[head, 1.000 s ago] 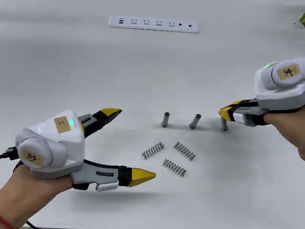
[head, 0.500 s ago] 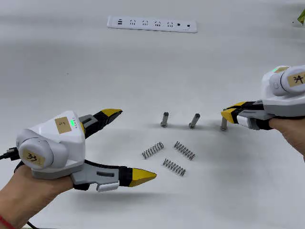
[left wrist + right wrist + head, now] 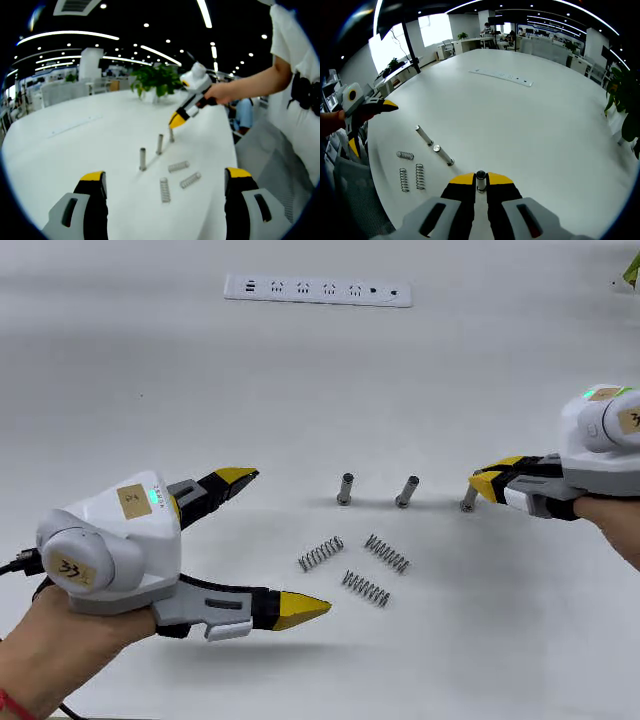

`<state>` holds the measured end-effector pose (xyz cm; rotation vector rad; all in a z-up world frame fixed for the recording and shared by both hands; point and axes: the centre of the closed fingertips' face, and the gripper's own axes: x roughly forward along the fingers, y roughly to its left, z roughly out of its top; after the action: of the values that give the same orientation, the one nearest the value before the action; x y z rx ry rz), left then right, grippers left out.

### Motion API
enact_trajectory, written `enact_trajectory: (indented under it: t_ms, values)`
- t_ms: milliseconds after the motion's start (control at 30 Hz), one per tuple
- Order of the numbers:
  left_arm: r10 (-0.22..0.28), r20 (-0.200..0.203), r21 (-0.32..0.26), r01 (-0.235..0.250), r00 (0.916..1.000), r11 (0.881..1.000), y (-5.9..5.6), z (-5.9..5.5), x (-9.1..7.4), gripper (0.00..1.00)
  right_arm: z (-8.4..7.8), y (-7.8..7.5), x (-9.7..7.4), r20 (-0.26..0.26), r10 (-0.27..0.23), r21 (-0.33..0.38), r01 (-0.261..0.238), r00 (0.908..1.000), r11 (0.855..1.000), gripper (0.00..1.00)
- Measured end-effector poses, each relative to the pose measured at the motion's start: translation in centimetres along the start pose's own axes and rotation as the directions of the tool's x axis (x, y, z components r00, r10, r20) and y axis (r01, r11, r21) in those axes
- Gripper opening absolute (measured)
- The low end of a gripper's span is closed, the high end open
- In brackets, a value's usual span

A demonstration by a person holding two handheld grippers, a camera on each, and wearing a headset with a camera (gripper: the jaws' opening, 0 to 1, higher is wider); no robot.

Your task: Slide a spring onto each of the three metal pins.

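Three pins stand in a row across the middle of the head view. The left pin and the middle pin are free of both grippers. The third pin leans at the tips of the right gripper, which reaches in from the right edge. In the lower centre three springs lie flat on the white table: the left spring, the right spring near it, and the lower spring just beneath. None is on a pin yet. The left gripper sits at lower left with its jaws spread wide and holding nothing. Its tips point toward the springs, likely ready to fetch one. A power strip lies at the top, well apart

In the left gripper view the two yellow-tipped jaws rise far apart at the bottom. The springs lie between them and the pins stand beyond, in the centre. The right gripper slants from the upper right onto the farthest pin

In the right gripper view the jaws at bottom centre are closed on the third pin, whose round head shows between the yellow tips. I judge this hold is meant to steady or right the pin so that a spring can go over it
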<state>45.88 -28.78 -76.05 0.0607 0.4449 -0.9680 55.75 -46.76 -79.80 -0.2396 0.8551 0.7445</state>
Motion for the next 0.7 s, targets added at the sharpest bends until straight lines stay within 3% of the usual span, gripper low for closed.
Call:
enact_trajectory:
  t_ms: [700]
  values:
    - [-0.008,0.000,0.004,0.008,1.0000,1.000,-0.38,0.35,0.11,0.99,-0.52,0.35,-0.74,-0.004,0.002,-0.025,-0.002,1.0000,1.000,0.10]
